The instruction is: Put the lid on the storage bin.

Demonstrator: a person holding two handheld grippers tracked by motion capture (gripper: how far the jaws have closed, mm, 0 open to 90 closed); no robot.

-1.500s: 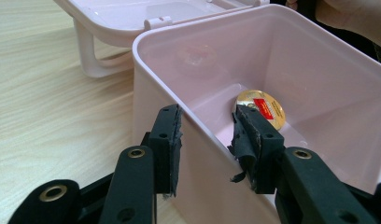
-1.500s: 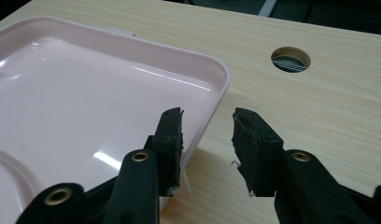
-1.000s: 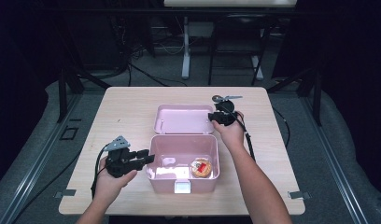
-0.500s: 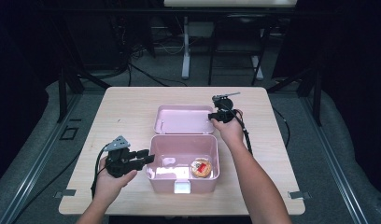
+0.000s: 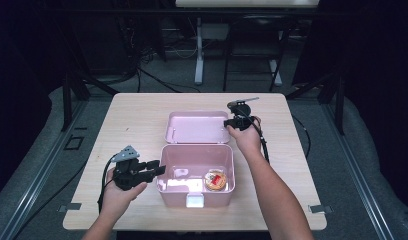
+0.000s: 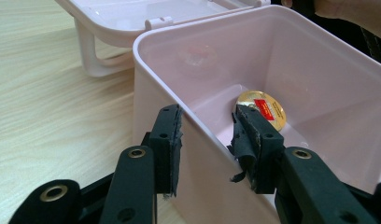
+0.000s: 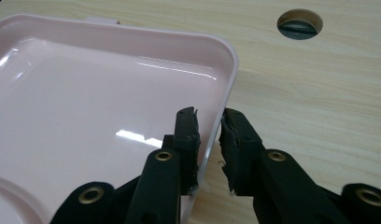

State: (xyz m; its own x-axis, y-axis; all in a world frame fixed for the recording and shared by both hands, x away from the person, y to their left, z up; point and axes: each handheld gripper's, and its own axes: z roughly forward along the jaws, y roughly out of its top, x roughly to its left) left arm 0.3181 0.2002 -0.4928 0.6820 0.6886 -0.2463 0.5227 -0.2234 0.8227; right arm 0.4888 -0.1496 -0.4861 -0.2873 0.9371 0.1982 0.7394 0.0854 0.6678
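- Pink storage box (image 5: 194, 192) stands open on the wooden table (image 5: 132, 120), its lid (image 5: 197, 127) folded flat behind it.
- Left gripper (image 6: 207, 144) straddles the box's side wall: one jaw outside, one inside, with gaps to the wall on both sides, half wide.
- Just beyond its inner jaw, a round gold tin (image 6: 262, 108) with a red label lies on the box floor.
- Right gripper (image 7: 208, 149) straddles the lid's rim near a corner; its jaws have just been closing, narrow now, with the rim between them, and a small gap shows at the outer pad.
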